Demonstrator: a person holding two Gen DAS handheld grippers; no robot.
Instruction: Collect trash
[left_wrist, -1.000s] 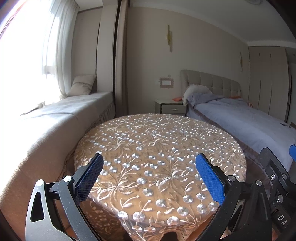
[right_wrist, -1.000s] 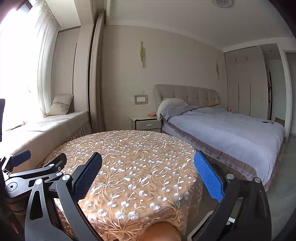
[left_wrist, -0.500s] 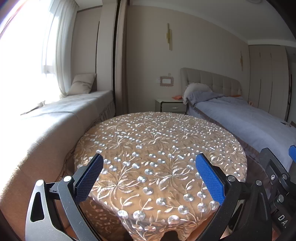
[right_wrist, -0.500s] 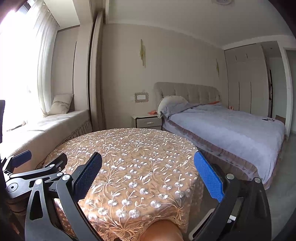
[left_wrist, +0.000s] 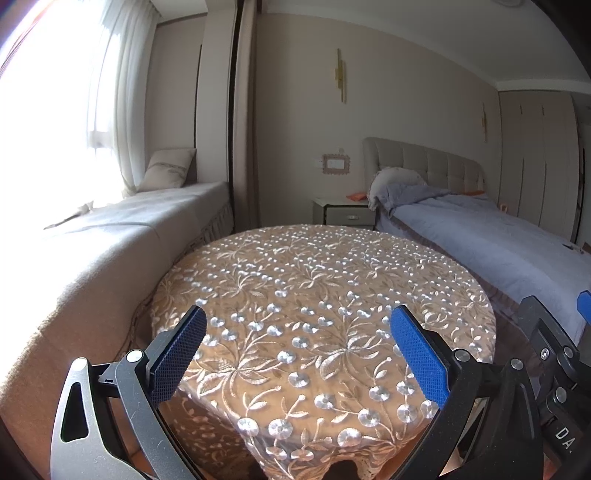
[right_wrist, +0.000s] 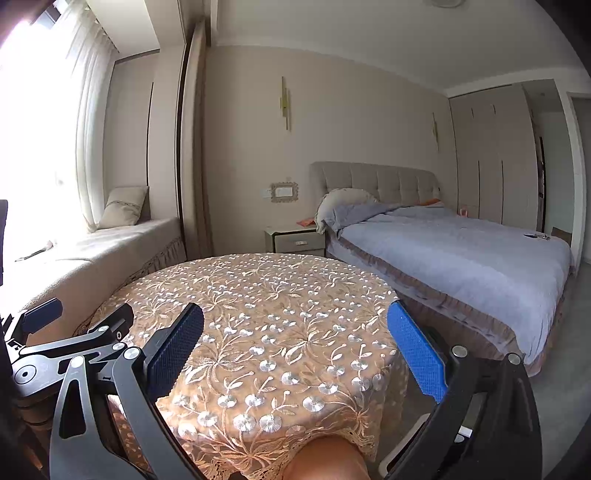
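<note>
No trash shows in either view. A round table with an embroidered tan cloth (left_wrist: 321, 295) stands in front of both grippers; it also shows in the right wrist view (right_wrist: 258, 306). My left gripper (left_wrist: 299, 350) is open and empty, held above the table's near edge. My right gripper (right_wrist: 295, 347) is open and empty, also above the near edge. The left gripper shows at the left of the right wrist view (right_wrist: 66, 343). The right gripper's frame shows at the right of the left wrist view (left_wrist: 554, 350).
A bed with a grey-blue cover (right_wrist: 461, 251) lies to the right. A cushioned window bench (left_wrist: 110, 236) runs along the left. A nightstand (right_wrist: 295, 240) stands behind the table by the wall. A wardrobe (right_wrist: 495, 158) fills the far right wall.
Both grippers have pulled back and risen a little, so the table sits slightly lower and farther in both views. Both stay open.
</note>
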